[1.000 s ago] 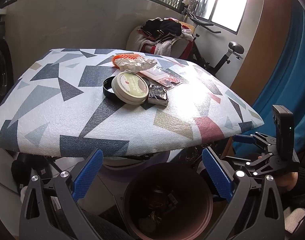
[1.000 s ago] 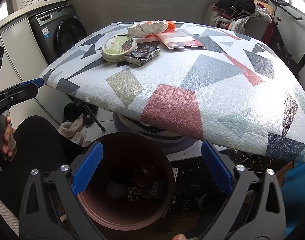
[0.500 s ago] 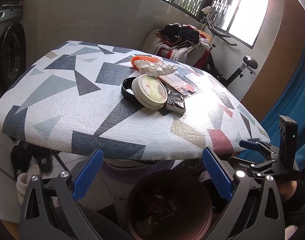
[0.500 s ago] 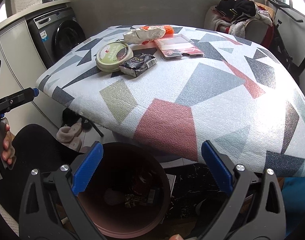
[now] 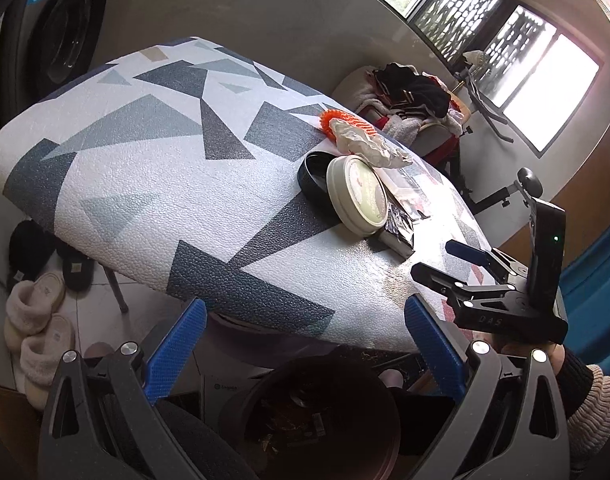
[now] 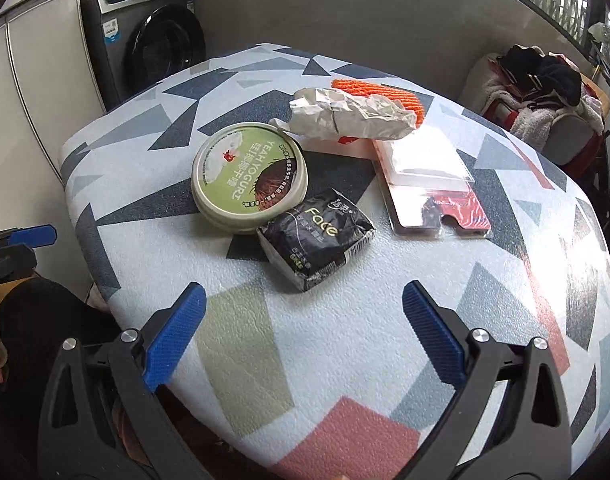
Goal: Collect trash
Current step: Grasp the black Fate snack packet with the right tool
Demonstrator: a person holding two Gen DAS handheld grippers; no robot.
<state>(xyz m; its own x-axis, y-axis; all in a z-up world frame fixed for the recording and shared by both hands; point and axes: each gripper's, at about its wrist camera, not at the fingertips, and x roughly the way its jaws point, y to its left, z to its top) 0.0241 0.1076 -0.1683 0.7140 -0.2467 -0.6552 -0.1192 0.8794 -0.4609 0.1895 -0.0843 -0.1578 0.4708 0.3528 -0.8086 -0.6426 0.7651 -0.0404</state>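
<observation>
Right tool [image 6: 303,340]: hovering over the near edge of the surface, its blue-padded fingers spread wide apart and grasping nothing.
Left tool [image 5: 303,344]: hanging below the near edge of the surface, fingers likewise released and empty, pointing over a dark round bin [image 5: 317,420] standing on the floor with scraps lying inside.
Surface [image 6: 265,340]: a rounded top covered in white with grey, navy, olive and red shapes, carrying all the trash toward its middle and far side.
Black packet [image 6: 317,238]: sitting nearest the right tool, just ahead of its open fingers, touching the yogurt lid.
Yogurt lid [image 6: 249,176]: a round green and cream lid lying just behind and left of the black packet, leaning on a black ring [image 5: 313,172] seen from the left wrist view.
Clear blister pack [image 6: 429,184]: lying flat to the right of the lid, on a red card backing.
Crumpled paper [image 6: 349,114]: resting behind the lid, partly overlapping the blister pack.
Orange mesh [image 6: 381,92]: sitting farthest back, tucked behind the crumpled paper.
Background: a washing machine [image 6: 153,44] standing beyond the far left edge of the surface; a pile of clothes [image 6: 541,88] sitting beyond the far right.
</observation>
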